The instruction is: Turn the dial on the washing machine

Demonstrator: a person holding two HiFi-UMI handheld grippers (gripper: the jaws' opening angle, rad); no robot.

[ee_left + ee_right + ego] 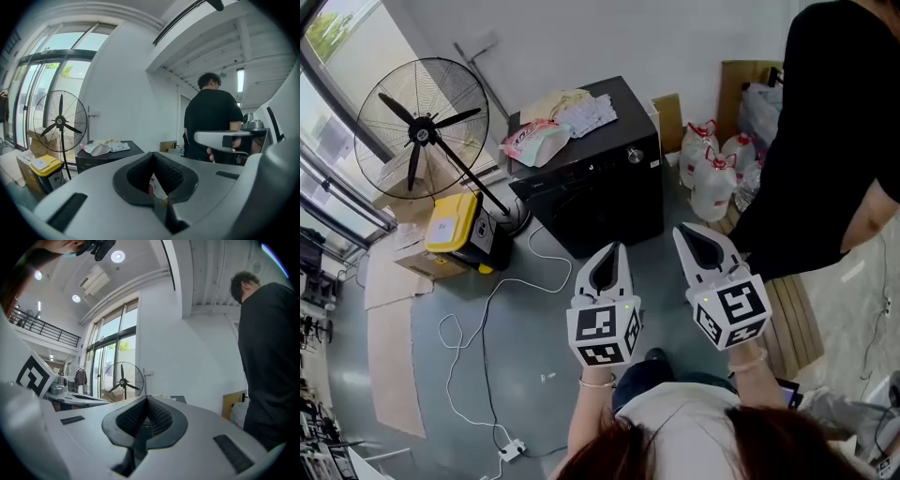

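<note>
Both grippers are held out before us, level and side by side. The left gripper is clenched with nothing between its jaws, and the right gripper is clenched and empty too. Ahead of them and lower down stands the washing machine, a black box well apart from either tip. Its dial, a small silvery knob, sits at the right end of the control strip along the top of the front face. That strip runs across our line of reach, slanting up to the right in the head view. The dial lies almost straight on from the gap between the two grippers. We judge the right one a shade nearer, though either could reach it. The knob faces us, so a level approach should suit it. A pink-and-white bag and a folded cloth lie on the lid. A fan stands to the machine's left, and a person in black stands to its right.
</note>
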